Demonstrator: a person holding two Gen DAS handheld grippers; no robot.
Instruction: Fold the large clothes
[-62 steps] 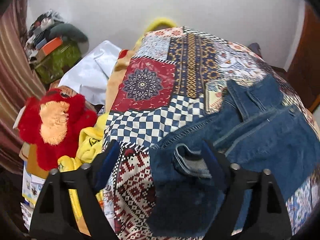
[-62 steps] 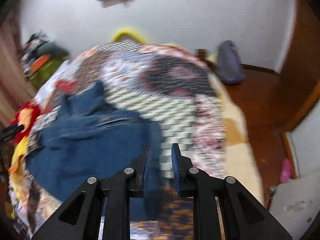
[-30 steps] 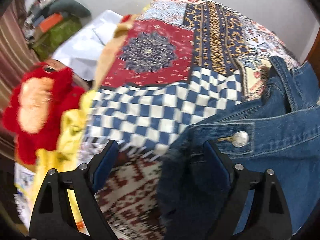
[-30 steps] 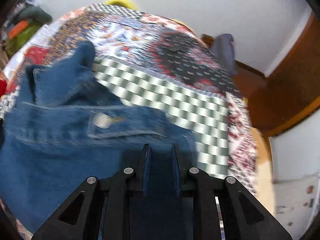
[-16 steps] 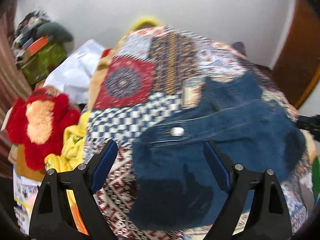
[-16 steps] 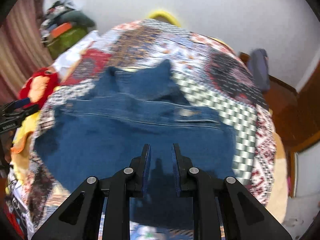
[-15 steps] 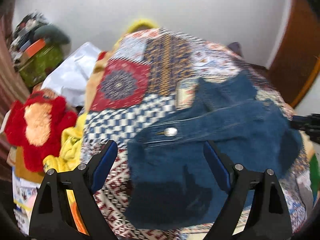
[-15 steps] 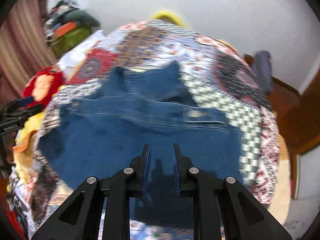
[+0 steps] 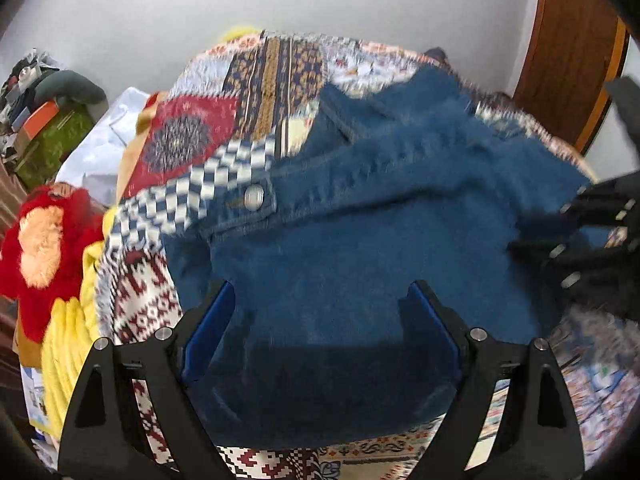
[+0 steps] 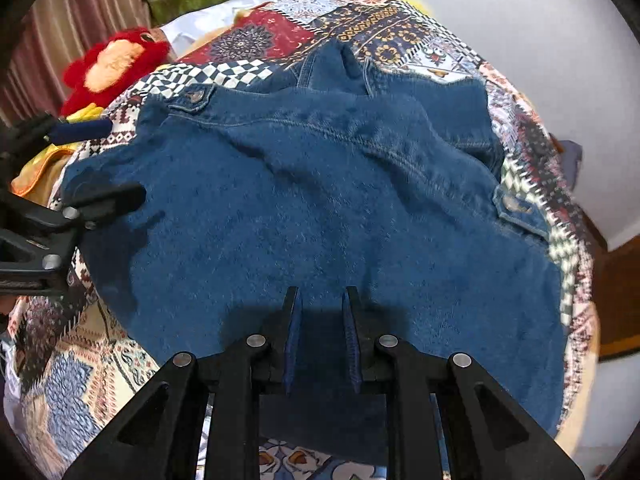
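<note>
1. Since two seconds earlier, the denim jacket (image 10: pixel 320 200) had gone from bunched to spread across the bed (image 10: pixel 400 32).
2. Left hand-held gripper (image 9: pixel 320 328) stood spread, empty; right hand-held gripper (image 10: pixel 320 336) was pressed together, apparently pinching the hem.
3. Spreading step; next likely needs a sleeve grasped and folded inward.

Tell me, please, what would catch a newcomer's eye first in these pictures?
A big blue denim jacket lies spread over the bright patchwork bedspread, filling the middle of both views. A red plush toy sits at the bed's left edge. The right claw is nearly closed above the jacket's near hem.

White wall (image 9: pixel 380 12); wooden door (image 9: pixel 572 52); striped curtain (image 10: pixel 80 12).
</note>
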